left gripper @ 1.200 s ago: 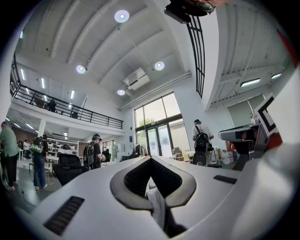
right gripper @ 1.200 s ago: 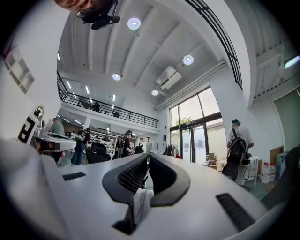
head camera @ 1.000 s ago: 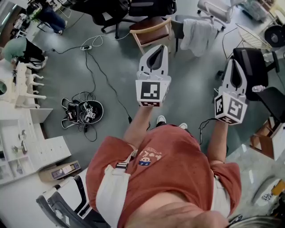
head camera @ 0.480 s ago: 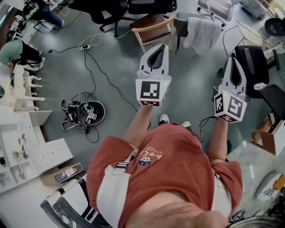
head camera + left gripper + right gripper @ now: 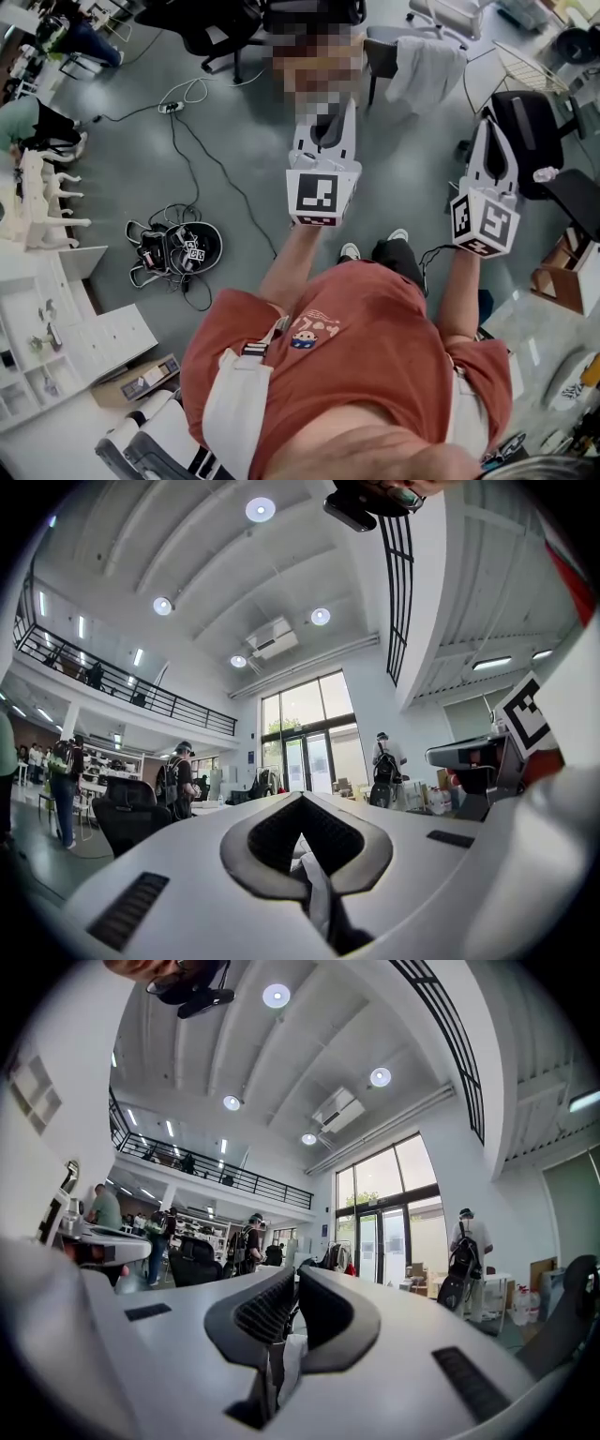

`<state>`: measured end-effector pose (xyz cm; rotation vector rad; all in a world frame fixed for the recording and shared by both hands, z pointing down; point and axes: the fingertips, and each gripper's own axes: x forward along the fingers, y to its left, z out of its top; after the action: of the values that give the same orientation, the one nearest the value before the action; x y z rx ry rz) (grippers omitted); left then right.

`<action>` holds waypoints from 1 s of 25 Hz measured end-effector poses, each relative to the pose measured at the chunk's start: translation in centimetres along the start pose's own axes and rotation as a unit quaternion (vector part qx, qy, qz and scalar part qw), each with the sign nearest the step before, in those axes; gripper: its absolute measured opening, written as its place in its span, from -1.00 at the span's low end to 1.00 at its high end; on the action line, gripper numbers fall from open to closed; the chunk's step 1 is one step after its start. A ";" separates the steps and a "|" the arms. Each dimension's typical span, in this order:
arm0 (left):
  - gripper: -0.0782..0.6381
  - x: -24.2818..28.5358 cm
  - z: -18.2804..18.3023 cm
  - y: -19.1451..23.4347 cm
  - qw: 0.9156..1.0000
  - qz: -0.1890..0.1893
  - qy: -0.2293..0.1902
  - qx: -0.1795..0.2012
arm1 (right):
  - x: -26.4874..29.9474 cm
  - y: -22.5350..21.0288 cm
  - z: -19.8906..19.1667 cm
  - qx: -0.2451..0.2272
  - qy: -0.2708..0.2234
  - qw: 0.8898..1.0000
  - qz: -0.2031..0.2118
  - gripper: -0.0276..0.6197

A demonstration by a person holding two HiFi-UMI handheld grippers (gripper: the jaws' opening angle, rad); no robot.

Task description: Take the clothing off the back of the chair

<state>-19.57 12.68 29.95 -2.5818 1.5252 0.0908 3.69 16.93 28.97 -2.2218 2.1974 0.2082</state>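
Approaching is the step in hand, by my reading: the person is on foot across the grey floor (image 5: 225, 141) and neither tool has reached the garment. The pale clothing (image 5: 427, 70) hangs over the top edge of a dark chair's back (image 5: 378, 58), folded down both sides, well ahead of both grippers.

The left gripper (image 5: 336, 117) is held out roughly level with its jaws together and nothing in them; its own view (image 5: 302, 801) shows the tips meeting. The right gripper (image 5: 492, 129) is likewise closed and empty, as its own view (image 5: 289, 1277) shows.

The next move calls for closing the remaining gap and opening at least one pair of jaws. The jaws should then take a fold near the top edge of the chair back, so that the cloth lifts up and clear, not dragging the chair.

Against a second ago, both grippers keep the same pose and stay closed. A dark trouser leg (image 5: 398, 255) now shows beneath the arms in mid-step. The cable bundle (image 5: 173, 248) on the floor sits a little lower in the head view, and the chair a little higher.
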 end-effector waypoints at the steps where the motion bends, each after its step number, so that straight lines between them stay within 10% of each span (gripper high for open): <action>1: -0.77 0.1 0.0 0.2 1.000 0.001 0.000 0.001 | 0.1 0.1 0.1 0.001 -0.001 1.000 0.001 -0.82; 25: -0.77 16.6 -3.1 -1.9 1.000 0.000 0.018 0.011 | 13.9 -8.8 -4.9 0.041 0.003 0.999 0.006 -0.82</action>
<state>-9.93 -1.30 31.12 -2.5792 1.5298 0.0280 12.99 2.76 31.67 -2.1706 2.1798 0.1093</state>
